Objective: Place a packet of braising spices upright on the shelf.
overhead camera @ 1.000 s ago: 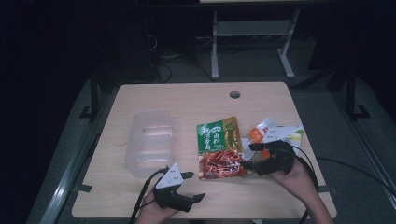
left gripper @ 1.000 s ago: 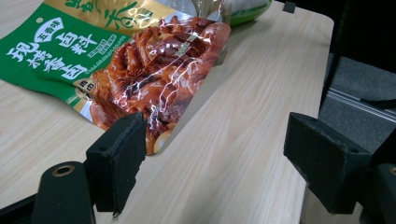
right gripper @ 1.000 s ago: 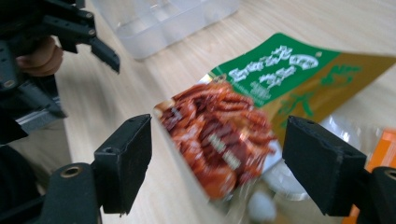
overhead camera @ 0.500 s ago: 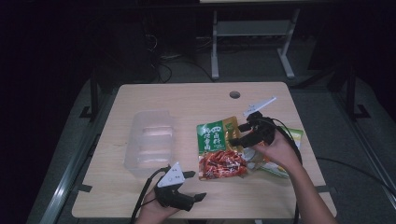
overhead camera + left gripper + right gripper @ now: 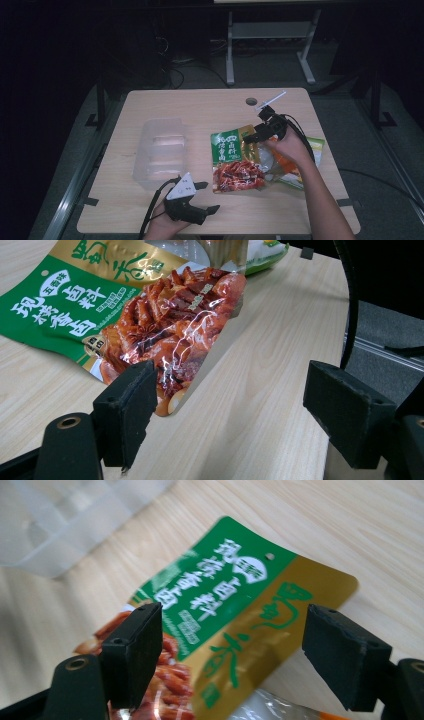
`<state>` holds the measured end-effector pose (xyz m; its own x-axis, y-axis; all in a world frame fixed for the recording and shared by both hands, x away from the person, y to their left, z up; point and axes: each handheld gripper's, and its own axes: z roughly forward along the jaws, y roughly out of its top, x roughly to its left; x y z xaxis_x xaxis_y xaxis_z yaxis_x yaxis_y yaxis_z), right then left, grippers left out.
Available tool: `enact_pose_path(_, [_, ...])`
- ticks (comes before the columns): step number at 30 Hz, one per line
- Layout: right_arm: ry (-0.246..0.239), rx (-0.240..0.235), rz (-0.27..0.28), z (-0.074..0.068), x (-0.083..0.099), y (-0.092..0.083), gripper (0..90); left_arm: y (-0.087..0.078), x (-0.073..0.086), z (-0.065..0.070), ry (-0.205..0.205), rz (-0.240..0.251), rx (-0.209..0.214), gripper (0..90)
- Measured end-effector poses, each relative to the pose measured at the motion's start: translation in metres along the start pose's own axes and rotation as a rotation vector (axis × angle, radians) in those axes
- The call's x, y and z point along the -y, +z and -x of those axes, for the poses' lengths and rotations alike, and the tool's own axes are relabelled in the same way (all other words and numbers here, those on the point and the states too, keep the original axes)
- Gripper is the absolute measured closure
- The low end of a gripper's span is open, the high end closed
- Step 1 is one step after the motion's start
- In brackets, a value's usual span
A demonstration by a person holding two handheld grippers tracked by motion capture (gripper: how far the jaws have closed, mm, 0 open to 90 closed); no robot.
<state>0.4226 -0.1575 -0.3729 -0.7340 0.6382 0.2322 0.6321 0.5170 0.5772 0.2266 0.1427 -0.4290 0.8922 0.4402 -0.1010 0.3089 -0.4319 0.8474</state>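
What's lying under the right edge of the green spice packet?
A clear bag and a green-edged packet stick out from under the spice packet; their covered parts can't be seen.

The pouch lies on the table, between the two tongs: beyond the left tongs and just under the right tongs. The tray lies beyond the left tongs, to their left. More packets lie under the right hand.
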Motion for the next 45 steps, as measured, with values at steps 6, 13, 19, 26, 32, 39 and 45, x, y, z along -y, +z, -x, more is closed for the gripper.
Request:
enact_pose_path(6, [0.090, 0.009, -0.017, 0.019, 0.002, 0.008, 24.4, 0.002, 0.000, 0.001, 0.001, -0.002, 0.005, 20.7])
enact_pose_path(13, [0.141, 0.033, -0.074, 0.029, 0.002, 0.025, 28.8, 0.003, -0.001, 0.001, 0.007, 0.000, 0.008, 20.7])
enact_pose_path(19, [0.205, 0.026, -0.130, 0.036, 0.003, 0.042, 33.2, 0.004, 0.000, 0.002, 0.013, -0.007, 0.010, 20.7])
enact_pose_path(26, [0.226, -0.003, -0.169, 0.036, 0.002, 0.054, 50.8, 0.002, 0.000, -0.001, 0.004, -0.007, 0.008, 20.8])
enact_pose_path(32, [0.183, -0.023, -0.165, 0.028, 0.000, 0.055, 79.4, -0.001, -0.001, -0.003, 0.000, -0.002, 0.001, 21.1])
enact_pose_path(39, [0.126, -0.062, -0.125, 0.015, -0.005, 0.043, 89.6, -0.002, 0.000, -0.002, -0.006, 0.020, 0.000, 21.9])
enact_pose_path(45, [0.105, -0.084, -0.072, 0.009, -0.006, 0.027, 89.8, 0.000, -0.001, -0.002, -0.002, 0.012, 0.019, 21.8])
